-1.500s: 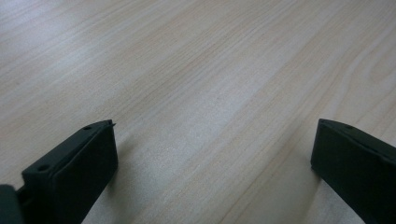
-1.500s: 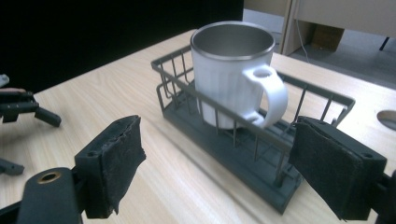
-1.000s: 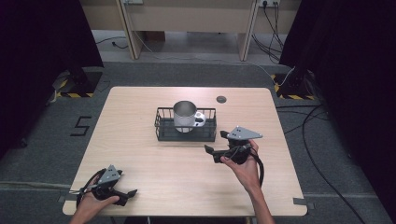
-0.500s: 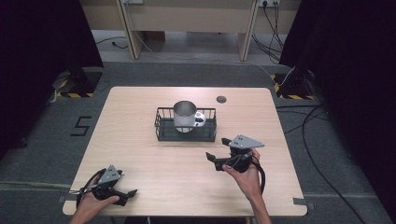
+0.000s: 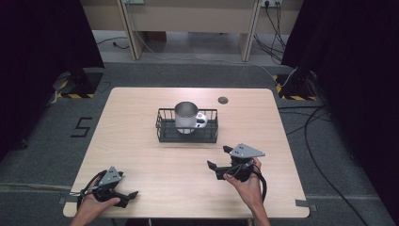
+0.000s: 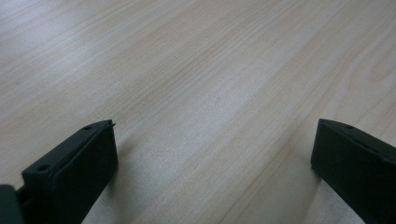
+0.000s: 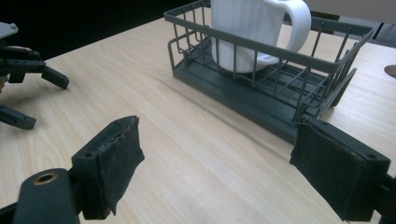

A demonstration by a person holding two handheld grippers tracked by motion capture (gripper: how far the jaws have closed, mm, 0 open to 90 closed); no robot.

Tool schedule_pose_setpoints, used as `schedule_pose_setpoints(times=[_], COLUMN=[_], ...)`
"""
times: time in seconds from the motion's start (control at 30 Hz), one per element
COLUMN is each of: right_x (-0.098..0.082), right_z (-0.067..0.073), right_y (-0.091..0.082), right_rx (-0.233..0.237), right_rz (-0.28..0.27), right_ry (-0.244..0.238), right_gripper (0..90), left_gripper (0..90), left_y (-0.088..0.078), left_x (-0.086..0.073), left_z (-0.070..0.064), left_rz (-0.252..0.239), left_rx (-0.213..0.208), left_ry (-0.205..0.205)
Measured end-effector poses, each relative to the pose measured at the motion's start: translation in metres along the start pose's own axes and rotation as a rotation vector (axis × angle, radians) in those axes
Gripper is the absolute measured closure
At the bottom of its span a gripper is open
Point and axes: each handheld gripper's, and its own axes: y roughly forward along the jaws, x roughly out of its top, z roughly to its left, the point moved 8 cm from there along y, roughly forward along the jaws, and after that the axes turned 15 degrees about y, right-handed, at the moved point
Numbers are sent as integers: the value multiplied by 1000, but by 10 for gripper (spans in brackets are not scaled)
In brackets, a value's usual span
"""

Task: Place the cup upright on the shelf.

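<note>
White ceramic against dark wire: a mug stands upright in the left part of a black wire basket set near the middle of the pale wooden table, its handle turned toward the basket's right side. In the right gripper view the mug rests on the basket's slatted floor, with the wire walls rising about halfway up its side, so it is fenced in and unlikely to tip.

Nearer the person, the right gripper hangs low over bare table, apart from the basket's near right corner, its jaws pointing leftward across the wood. Its own view shows both padded jaws spread with only tabletop between them, so it holds nothing; this stance suggests the mug is already delivered and the tool is no longer needed at the basket.

At the near left corner of the table, the left gripper sits low in the person's hand, well apart from the basket. Its jaws stand wide, nothing between them but wood grain, which reads as a parked, waiting pose while the other hand does the work.
</note>
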Motion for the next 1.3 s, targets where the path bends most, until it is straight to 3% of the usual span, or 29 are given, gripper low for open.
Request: schedule_pose_setpoints(times=[0.7, 1.3], right_x=[-47, -73], right_z=[-10, -14], right_y=[-5, -8], right_rx=[-33, -61], right_rz=[64, 110], right_ry=[31, 46], right_gripper=[157, 155], left_gripper=[0, 0], left_y=[0, 0], left_x=[0, 0], left_z=[0, 0], left_rz=[0, -1], left_rx=[0, 0], left_ry=[0, 0])
